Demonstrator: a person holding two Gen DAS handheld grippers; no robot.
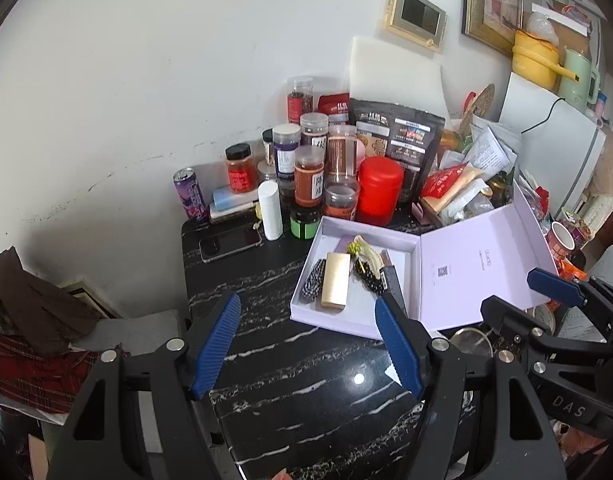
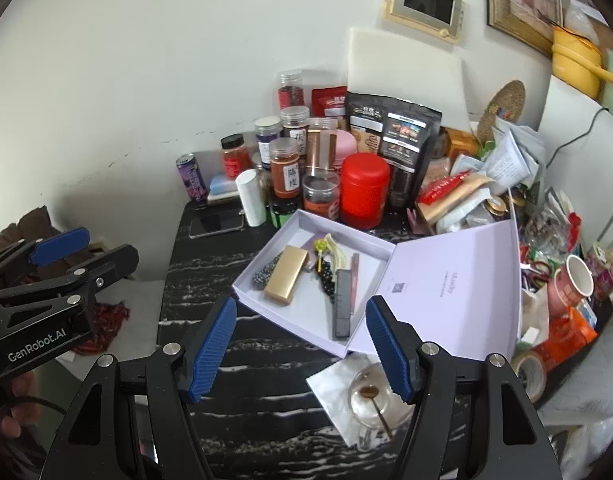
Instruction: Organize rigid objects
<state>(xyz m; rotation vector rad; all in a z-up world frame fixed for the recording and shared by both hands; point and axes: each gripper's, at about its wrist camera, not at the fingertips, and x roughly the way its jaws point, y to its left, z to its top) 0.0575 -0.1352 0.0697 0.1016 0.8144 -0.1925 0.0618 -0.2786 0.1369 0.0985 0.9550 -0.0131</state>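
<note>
An open lilac box (image 1: 306,312) (image 2: 250,292) lies on the black marble table, its lid (image 1: 478,272) (image 2: 450,292) folded open to the right. In it lie a gold bar-shaped case (image 1: 336,280) (image 2: 286,274), a beaded bracelet (image 1: 314,278) (image 2: 266,272), a black bead string (image 1: 370,274) (image 2: 326,278), a dark ruler (image 2: 342,304) and a small green-yellow trinket (image 1: 354,247) (image 2: 320,245). My left gripper (image 1: 306,344) is open and empty, just in front of the box. My right gripper (image 2: 300,344) is open and empty, near the box's front edge.
Spice jars (image 1: 310,176), a red canister (image 1: 378,190), a white tube (image 1: 270,210), a purple can (image 1: 190,194) and a phone (image 1: 230,242) crowd the table's back. A glass cup with spoon on a napkin (image 2: 374,400), a pink mug (image 2: 570,284) and packets stand to the right.
</note>
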